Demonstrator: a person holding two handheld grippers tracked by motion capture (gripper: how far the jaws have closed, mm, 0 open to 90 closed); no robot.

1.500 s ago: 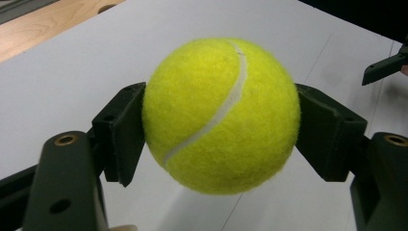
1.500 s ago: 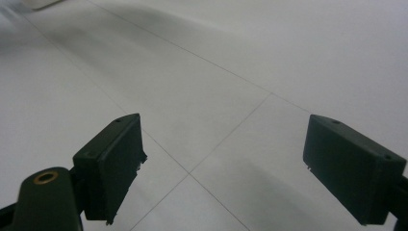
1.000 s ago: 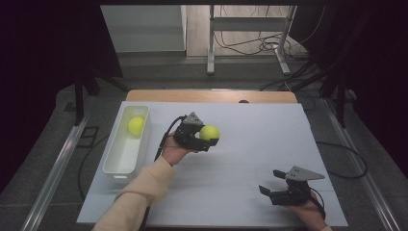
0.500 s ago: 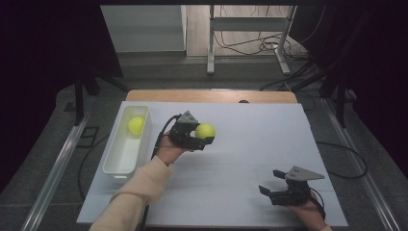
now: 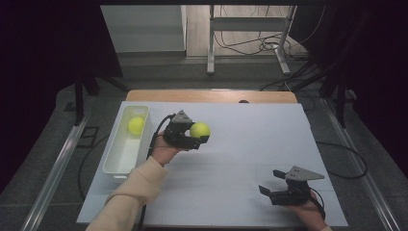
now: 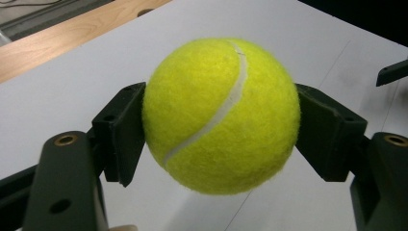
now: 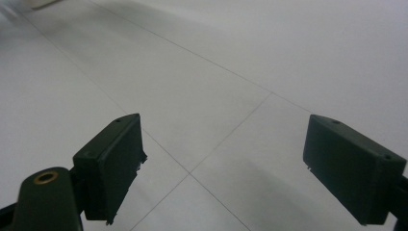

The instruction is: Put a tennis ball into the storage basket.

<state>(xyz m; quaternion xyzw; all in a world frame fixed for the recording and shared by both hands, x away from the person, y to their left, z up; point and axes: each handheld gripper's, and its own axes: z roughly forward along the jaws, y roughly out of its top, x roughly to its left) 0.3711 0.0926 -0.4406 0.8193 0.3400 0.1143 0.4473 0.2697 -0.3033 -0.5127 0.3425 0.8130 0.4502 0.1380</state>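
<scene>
Left tongs (image 5: 201,138) clamped on the ball (image 5: 199,130), carried slightly toward the tub (image 5: 126,161); right tongs (image 5: 272,188) left open.

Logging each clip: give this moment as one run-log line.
left gripper: shut on tennis ball, above table | right gripper: open, empty | second ball: in white bin

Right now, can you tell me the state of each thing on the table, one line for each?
Left gripper: shut on a tennis ball, held above the table.
Held tennis ball: clamped between the two jaws, off the surface.
Right gripper: open, nothing between its jaws, low over the white table.
Second tennis ball: lying inside the bin.
White bin: upright at the table's left edge.
</scene>
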